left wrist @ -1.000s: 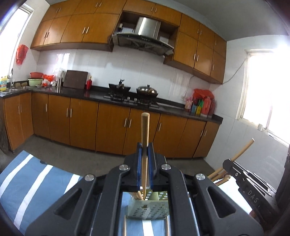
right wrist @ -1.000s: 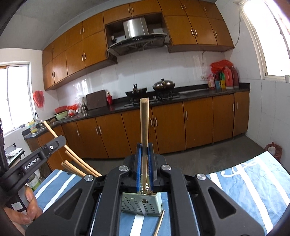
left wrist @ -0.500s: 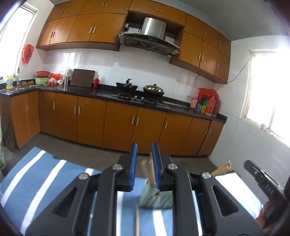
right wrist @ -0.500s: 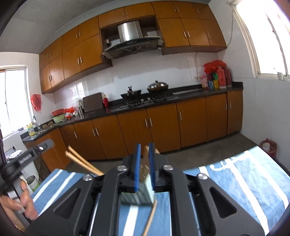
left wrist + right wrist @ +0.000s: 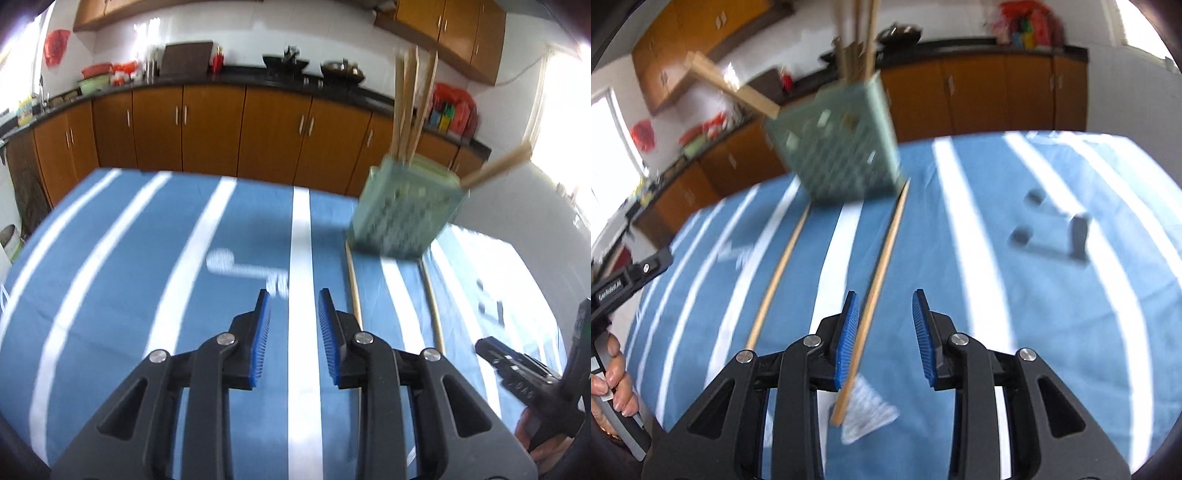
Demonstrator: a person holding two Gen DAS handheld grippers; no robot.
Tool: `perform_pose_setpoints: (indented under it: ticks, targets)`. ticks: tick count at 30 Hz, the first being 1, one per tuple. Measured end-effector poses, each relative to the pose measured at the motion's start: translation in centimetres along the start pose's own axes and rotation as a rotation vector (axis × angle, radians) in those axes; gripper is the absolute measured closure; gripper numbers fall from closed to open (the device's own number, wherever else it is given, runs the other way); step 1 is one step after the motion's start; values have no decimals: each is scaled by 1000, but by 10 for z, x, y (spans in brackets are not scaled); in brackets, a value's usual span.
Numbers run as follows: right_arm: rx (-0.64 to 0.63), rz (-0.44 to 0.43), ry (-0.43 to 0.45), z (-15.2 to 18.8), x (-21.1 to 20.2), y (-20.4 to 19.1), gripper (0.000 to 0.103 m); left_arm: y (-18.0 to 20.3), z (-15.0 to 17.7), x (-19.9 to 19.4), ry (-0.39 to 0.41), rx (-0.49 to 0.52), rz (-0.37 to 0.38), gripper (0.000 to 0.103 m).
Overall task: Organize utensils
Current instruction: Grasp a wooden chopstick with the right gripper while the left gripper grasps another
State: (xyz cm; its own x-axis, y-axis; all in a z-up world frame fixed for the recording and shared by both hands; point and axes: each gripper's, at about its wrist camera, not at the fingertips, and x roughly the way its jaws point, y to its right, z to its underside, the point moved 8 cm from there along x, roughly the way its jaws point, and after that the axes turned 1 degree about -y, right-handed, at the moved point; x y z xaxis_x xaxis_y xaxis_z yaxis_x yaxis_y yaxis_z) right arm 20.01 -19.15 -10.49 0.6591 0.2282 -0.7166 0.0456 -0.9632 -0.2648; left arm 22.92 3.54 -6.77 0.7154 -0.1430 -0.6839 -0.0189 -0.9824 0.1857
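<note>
Standing at the upper right of the left wrist frame, the pale green perforated holder (image 5: 404, 206) rests on the blue striped tablecloth (image 5: 129, 258) with several wooden chopsticks (image 5: 408, 99) upright in it and one leaning out to the right. In the right wrist frame the same holder (image 5: 836, 147) sits at upper centre, motion-blurred. Two loose chopsticks lie on the cloth, running from the holder's base toward the bottom of the frame: one (image 5: 875, 291) passes between the right gripper's (image 5: 885, 332) spread blue pads, just beside the left pad, though contact cannot be told; the other (image 5: 779, 273) lies further left. The left gripper (image 5: 293, 336) hangs over a white stripe, jaws parted and holding nothing. Nothing lies between either gripper and the holder apart from these sticks.

Behind the table run brown cabinets (image 5: 207, 129), a dark countertop with pots (image 5: 314, 68) and red plastic bags (image 5: 452, 110). Faint printed marks (image 5: 1052, 232) on the cloth at the right are too blurred to read. The lettering on the other gripper's body (image 5: 609, 295), at the left edge, is also illegible.
</note>
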Motion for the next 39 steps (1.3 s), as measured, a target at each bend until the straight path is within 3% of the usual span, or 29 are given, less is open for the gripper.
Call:
perform_pose_setpoints:
  ticks: [2,8,13,20,26,34,39]
  targets:
    - [-23,-2,-28,15,9,-13,71,1,15,4,-23,0,10,68]
    - [-69,45,-63,33,27,-21,74,13,35,13,-69,17,39,67]
    - [-94,103,-35,30,26,-17,93,27,43,18,-90,38,56,67]
    - [-60,157,-11,23,25,5,95,47,55,28,-117,74,74,64]
    - [57,243,-13,8,18,56,95,61,62,37,-144,108,80,63]
    - [73,254,-19,1,10,78,95,73,66,61,-189,177,17,64]
    - [55,249,-25,0,13,76,95,70,63,73,-180,194,-57,95]
